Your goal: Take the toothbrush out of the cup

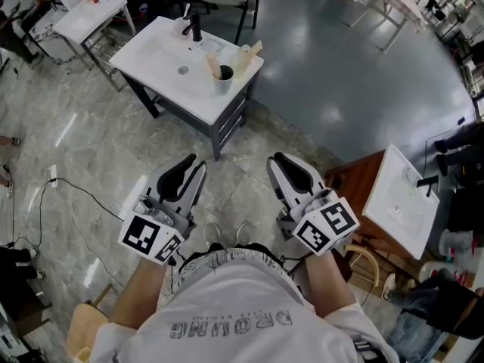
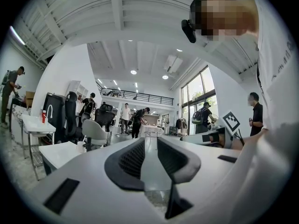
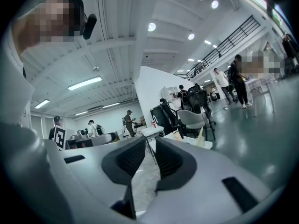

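2 grey-white handheld grippers hover side by side well short of the white rectangular washbasin table (image 1: 162, 55), pointing toward it. The left gripper (image 1: 195, 165) and the right gripper (image 1: 276, 163) each have their black-padded jaws parted, with only air between them. At the table's near right corner stands the small pale round cup (image 1: 224, 80), and the tan-handled toothbrush (image 1: 214, 66) leans inside it, right of the black faucet (image 1: 195, 27).
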